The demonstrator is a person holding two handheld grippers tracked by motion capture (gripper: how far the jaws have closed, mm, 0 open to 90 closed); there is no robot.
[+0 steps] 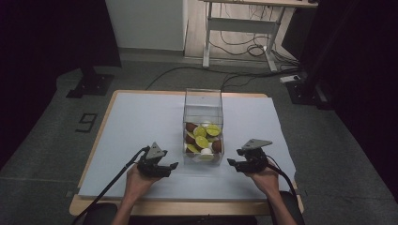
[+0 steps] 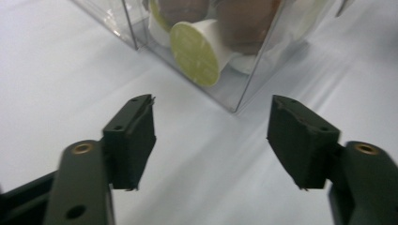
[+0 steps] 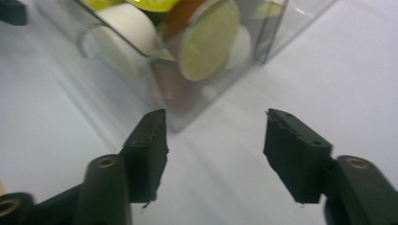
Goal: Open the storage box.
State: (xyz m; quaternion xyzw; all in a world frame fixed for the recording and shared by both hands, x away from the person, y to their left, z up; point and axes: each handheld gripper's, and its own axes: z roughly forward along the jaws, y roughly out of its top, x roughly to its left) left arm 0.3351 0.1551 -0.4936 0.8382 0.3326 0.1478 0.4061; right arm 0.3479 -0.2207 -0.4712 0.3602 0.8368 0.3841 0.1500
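The clear box [image 1: 202, 125] of coffee capsules [image 1: 202, 141] stood at the table's [image 1: 131, 122] centre. We held the left gripper [image 1: 162, 165] at its 8 o'clock and the right gripper [image 1: 241, 161] at its 4 o'clock, both with jaws parted and empty. Judging by that, the capsules were packed, and the box remained lidless and ungrasped.

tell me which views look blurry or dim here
High view: dim, dark at both sides, clear box still readable. Left gripper view: brighter, capsules behind the box wall soft. Right gripper view: box blurred, with glare on its wall.
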